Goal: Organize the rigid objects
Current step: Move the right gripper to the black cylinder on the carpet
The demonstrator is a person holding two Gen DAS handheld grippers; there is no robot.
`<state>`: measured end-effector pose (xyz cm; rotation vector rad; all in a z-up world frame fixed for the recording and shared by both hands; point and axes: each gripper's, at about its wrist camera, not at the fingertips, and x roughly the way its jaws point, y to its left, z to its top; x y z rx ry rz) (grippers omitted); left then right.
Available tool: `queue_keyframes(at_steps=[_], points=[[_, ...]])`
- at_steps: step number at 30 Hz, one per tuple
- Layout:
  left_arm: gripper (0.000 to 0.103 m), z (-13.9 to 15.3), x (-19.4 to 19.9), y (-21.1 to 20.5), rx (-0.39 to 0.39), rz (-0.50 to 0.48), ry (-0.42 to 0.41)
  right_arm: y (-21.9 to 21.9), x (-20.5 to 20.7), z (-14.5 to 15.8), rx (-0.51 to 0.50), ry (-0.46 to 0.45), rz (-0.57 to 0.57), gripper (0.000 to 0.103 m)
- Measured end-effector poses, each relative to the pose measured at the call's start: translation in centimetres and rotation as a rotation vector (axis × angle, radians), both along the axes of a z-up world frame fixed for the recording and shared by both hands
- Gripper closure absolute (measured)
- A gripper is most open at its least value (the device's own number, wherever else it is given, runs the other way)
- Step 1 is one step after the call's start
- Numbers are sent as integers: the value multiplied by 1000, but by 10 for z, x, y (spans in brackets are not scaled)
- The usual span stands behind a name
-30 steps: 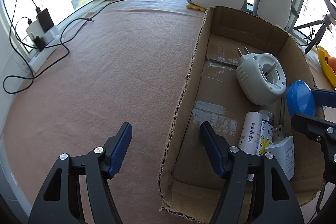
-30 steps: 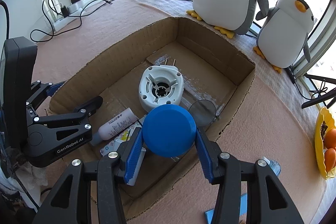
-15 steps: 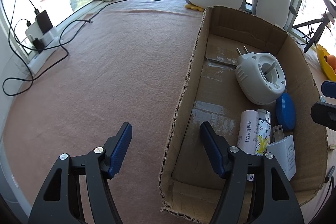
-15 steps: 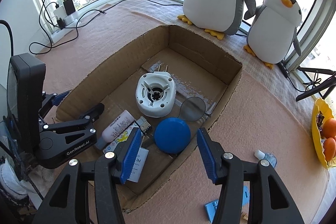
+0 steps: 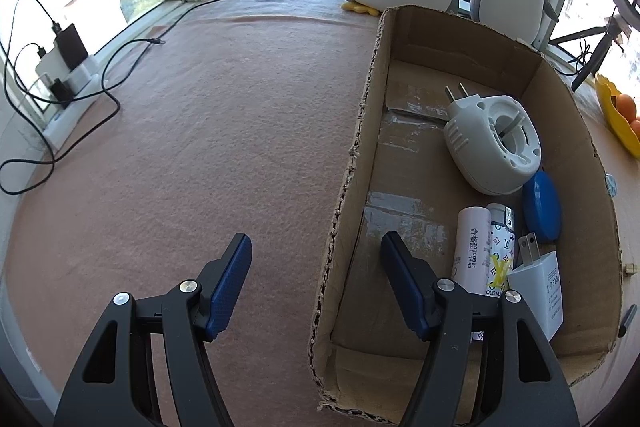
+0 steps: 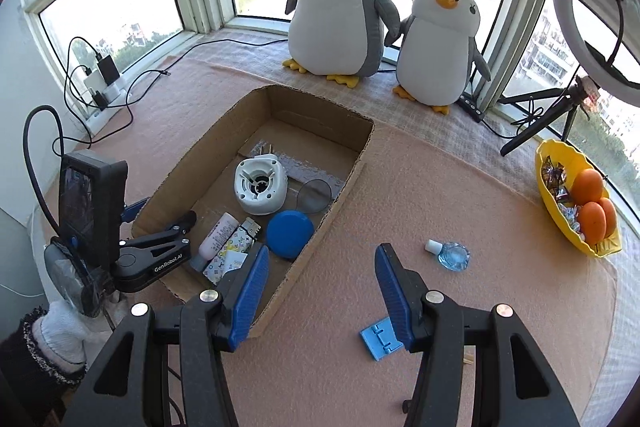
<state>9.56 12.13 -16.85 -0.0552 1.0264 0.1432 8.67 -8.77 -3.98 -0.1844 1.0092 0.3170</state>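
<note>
A cardboard box holds a white plug-in device, a pink tube, a patterned lighter, a white charger, a grey round lens and a blue disc. My right gripper hangs open and empty above the box's near right corner, over the carpet. A small clear blue bottle and a blue plastic bracket lie on the carpet outside the box. My left gripper is open, astride the box's left wall with one finger inside and one outside.
Two plush penguins stand behind the box on the sill. A yellow bowl of oranges and a ring light on a tripod are at the right. A power strip with chargers and cables lies at the left.
My right gripper let go of the blue disc, which now lies in the box, then rose and drew back to the right. My left gripper stayed put.
</note>
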Motion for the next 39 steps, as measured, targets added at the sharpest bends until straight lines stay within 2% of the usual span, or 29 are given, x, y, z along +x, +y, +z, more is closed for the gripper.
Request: queue_keyframes(at_steps=[12, 17, 25, 33, 39], points=[[35, 0, 2, 2, -2, -61, 10, -80, -58, 47, 21, -37, -246, 52], [35, 0, 2, 3, -2, -81, 6, -107, -85, 46, 26, -23, -336, 52], [35, 1, 2, 3, 5, -87, -4, -140, -101, -12, 101, 90, -454, 52], [35, 2, 2, -2, 35, -90, -12, -160, -83, -67, 217, 211, -540, 52], [35, 2, 2, -2, 43, -89, -22, -170, -68, -103, 258, 304, -597, 56]])
